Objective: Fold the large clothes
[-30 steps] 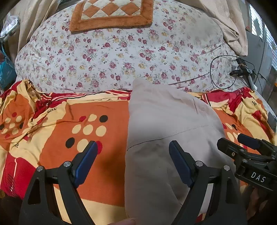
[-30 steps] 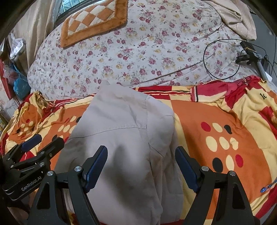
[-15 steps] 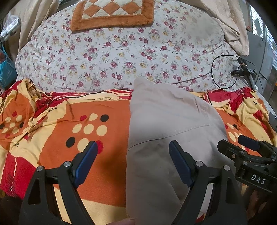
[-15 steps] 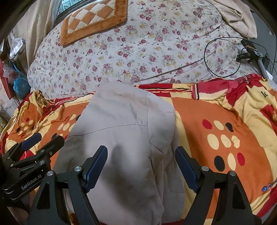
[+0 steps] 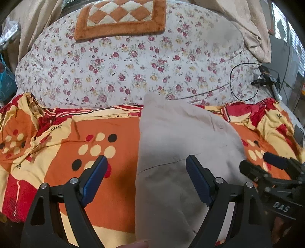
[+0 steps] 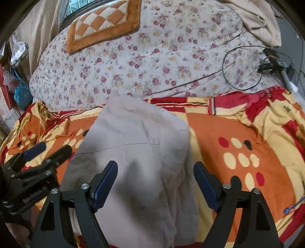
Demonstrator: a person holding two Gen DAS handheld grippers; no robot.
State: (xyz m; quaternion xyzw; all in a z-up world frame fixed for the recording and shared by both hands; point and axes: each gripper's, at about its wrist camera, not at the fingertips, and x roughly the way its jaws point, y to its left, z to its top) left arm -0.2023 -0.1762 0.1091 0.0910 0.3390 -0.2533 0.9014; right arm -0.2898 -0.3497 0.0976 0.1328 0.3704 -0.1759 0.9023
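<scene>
Beige cloth, the garment (image 5: 183, 152), lies folded into a long strip at centre frame in both views, on an orange, red and cream blanket (image 5: 63, 152); a seam line crosses it midway. Left gripper (image 5: 144, 171) hovers with jaws spread wide, the garment's left edge between them, pads not pressing; right gripper (image 6: 155, 178) likewise released, jaws apart above the garment's lower middle, nothing grasped. Floral quilt (image 5: 124, 66) fills the upper frame beyond the blanket; a checked orange mat (image 5: 122, 17) rests on it at top; black cable loop (image 5: 242, 82) at upper right.
</scene>
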